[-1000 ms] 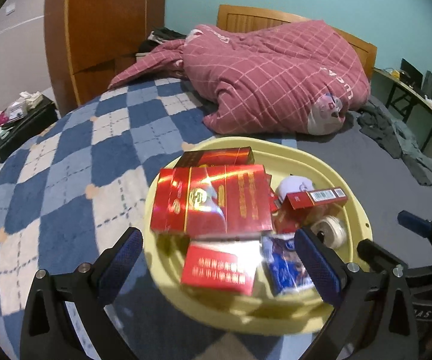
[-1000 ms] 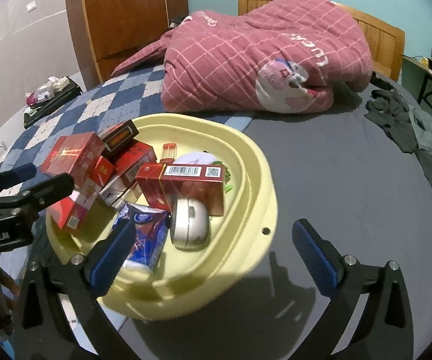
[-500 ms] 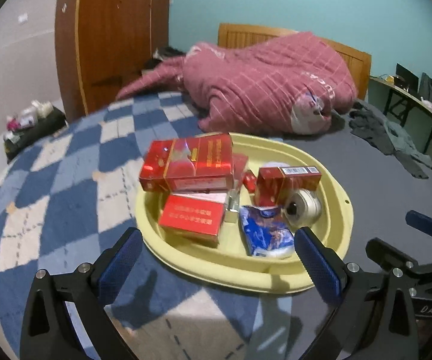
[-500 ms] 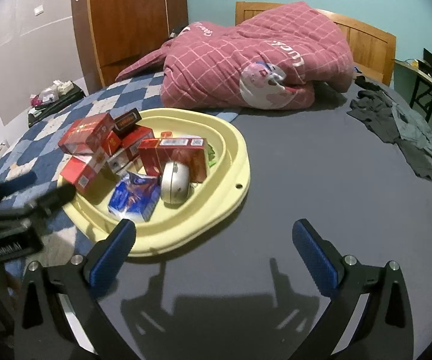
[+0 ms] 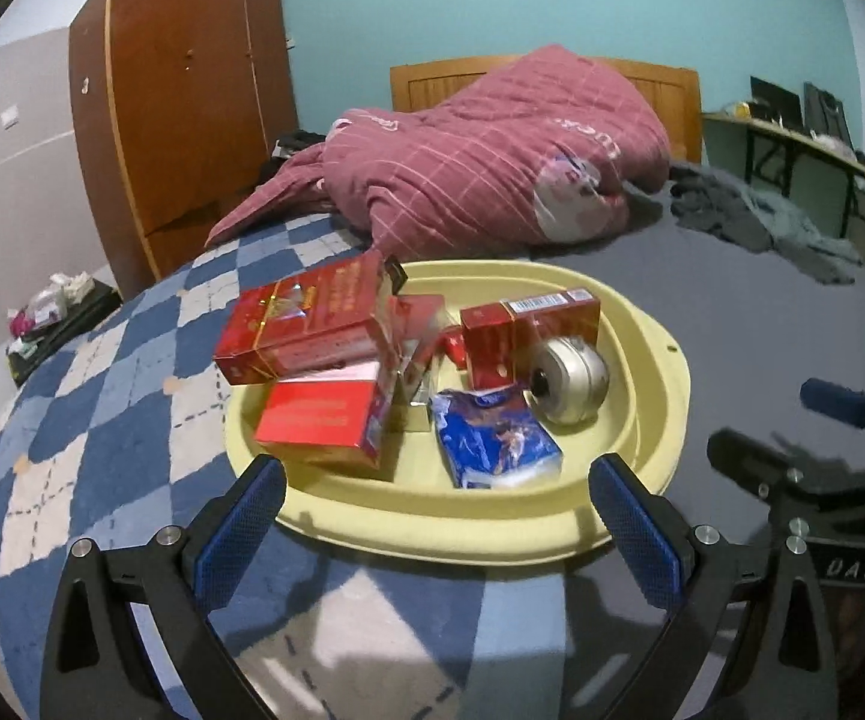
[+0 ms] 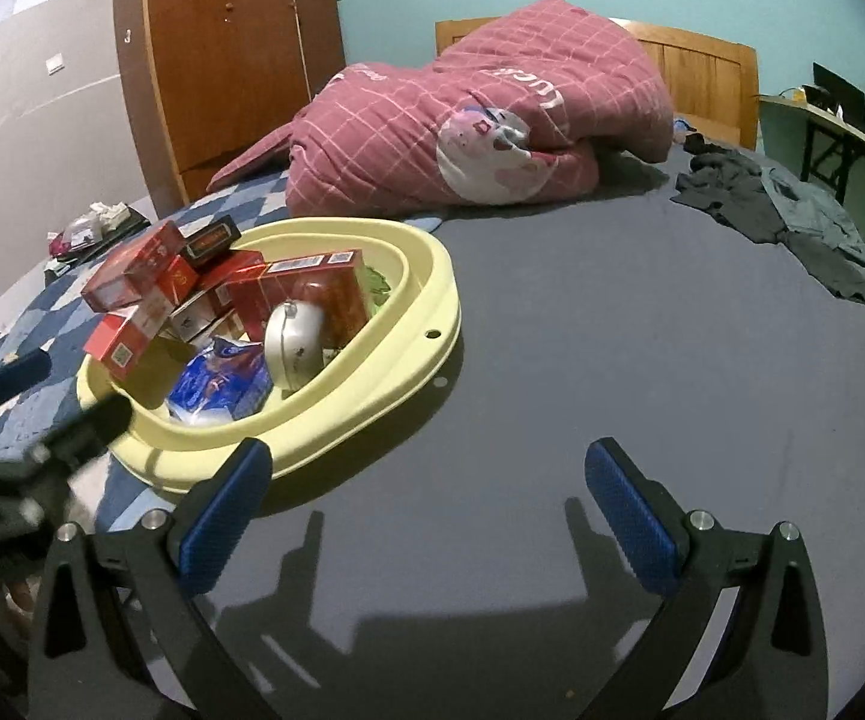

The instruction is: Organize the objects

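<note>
A pale yellow oval basin (image 5: 648,414) (image 6: 426,306) rests on the bed and holds several red boxes (image 5: 306,324) (image 6: 132,270), a blue packet (image 5: 492,444) (image 6: 222,378) and a silver round tin (image 5: 570,378) (image 6: 297,336). My left gripper (image 5: 435,516) is open just before the basin's near rim, with nothing between its blue pads. My right gripper (image 6: 426,504) is open over the dark sheet, to the right of the basin, also holding nothing. The right gripper shows at the right edge of the left wrist view (image 5: 816,438).
A crumpled pink checked quilt (image 5: 492,162) (image 6: 492,132) lies behind the basin. A blue and white diamond blanket (image 5: 102,420) covers the bed's left part, a dark sheet (image 6: 642,360) the right. Grey clothes (image 6: 792,222) lie far right. A wooden wardrobe (image 5: 180,108) stands at the left.
Both grippers have drawn back and risen away from the basin, which now sits farther off and smaller. They stay open. The basin's contents have not shifted.
</note>
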